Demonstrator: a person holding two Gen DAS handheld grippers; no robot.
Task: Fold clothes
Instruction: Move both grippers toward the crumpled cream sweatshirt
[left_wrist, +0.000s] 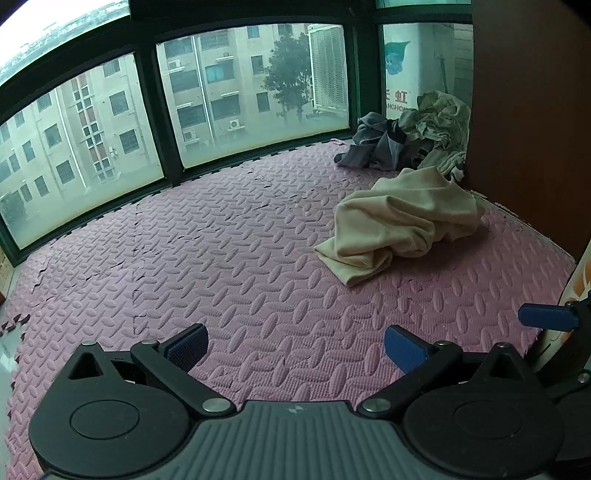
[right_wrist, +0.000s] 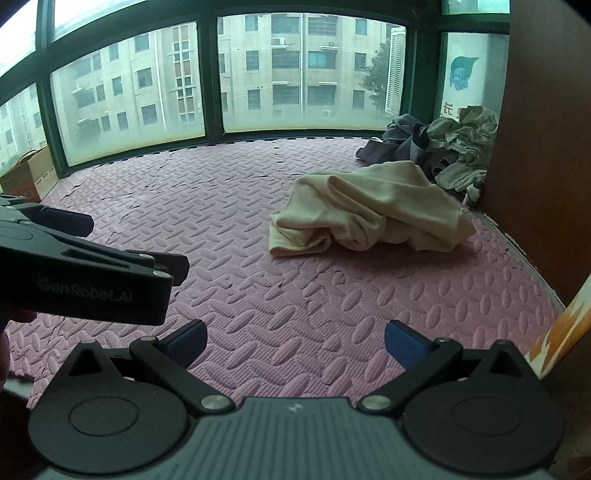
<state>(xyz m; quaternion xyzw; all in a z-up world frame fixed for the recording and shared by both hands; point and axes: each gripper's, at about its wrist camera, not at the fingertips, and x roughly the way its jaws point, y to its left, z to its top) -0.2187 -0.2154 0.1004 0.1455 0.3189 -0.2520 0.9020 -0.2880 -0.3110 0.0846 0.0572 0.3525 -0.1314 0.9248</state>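
A crumpled cream garment (left_wrist: 402, 225) lies on the pink foam mat (left_wrist: 221, 251) at the right, ahead of both grippers; it also shows in the right wrist view (right_wrist: 373, 218). My left gripper (left_wrist: 295, 347) is open and empty, low over the mat, well short of the garment. My right gripper (right_wrist: 295, 345) is open and empty too, also short of the garment. The left gripper shows from the side at the left of the right wrist view (right_wrist: 129, 247). A blue fingertip of the right gripper shows at the right edge of the left wrist view (left_wrist: 546, 317).
A pile of grey and beige clothes (left_wrist: 417, 136) sits in the far right corner (right_wrist: 443, 151). A brown wooden panel (right_wrist: 539, 147) walls the right side. Green-framed windows (left_wrist: 166, 110) bound the far edge. A cardboard box (right_wrist: 29, 177) stands at the far left.
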